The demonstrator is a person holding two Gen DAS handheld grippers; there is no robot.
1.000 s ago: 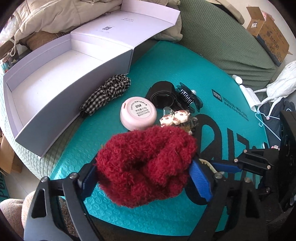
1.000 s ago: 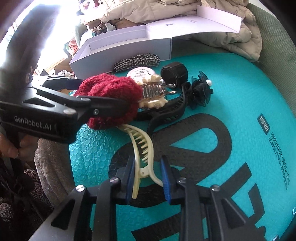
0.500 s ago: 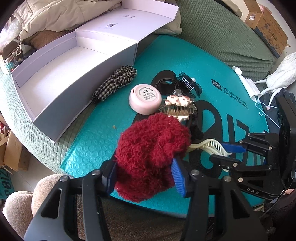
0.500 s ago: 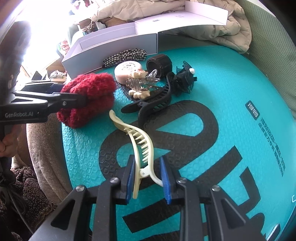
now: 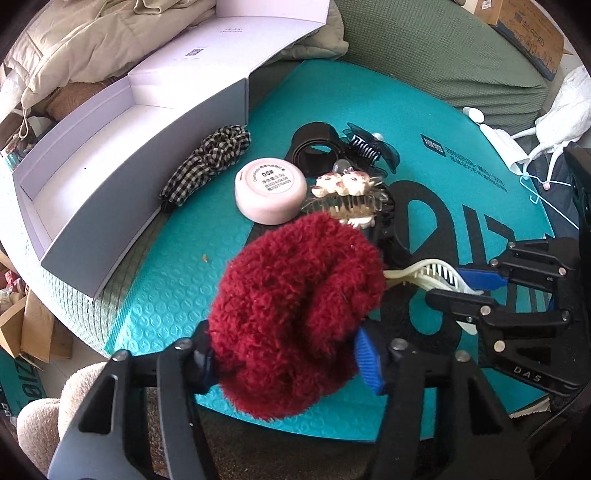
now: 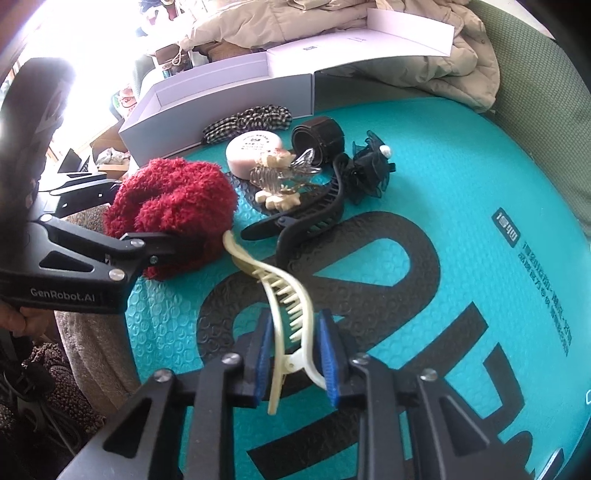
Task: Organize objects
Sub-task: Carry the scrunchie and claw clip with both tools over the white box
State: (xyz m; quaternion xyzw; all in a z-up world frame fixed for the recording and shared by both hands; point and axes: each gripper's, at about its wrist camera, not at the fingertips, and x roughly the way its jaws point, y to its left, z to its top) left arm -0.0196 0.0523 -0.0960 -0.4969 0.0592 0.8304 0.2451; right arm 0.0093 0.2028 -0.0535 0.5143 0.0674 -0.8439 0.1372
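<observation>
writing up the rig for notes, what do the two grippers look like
Both are matte black angular metal frames with triangular cut-outs and silver screws, tipped with ribbed blue pads. The left gripper carries white "GenRobot.AI" lettering on its side; the right gripper shows "DAS" on its body. No cables or sleeves are visible.

A lived-in home, probably a bedroom, is being shown. A beige padded coat (image 5: pixel 85 40) is being left heaped on a green quilted bedspread (image 5: pixel 436 51). Hair accessories are being kept on a teal mat (image 6: pixel 443 177), among them a checked scrunchie (image 5: pixel 207 162). Cardboard boxes (image 5: pixel 524 33) and a white plastic bag (image 5: pixel 565 107) are being stored around the edges.
</observation>
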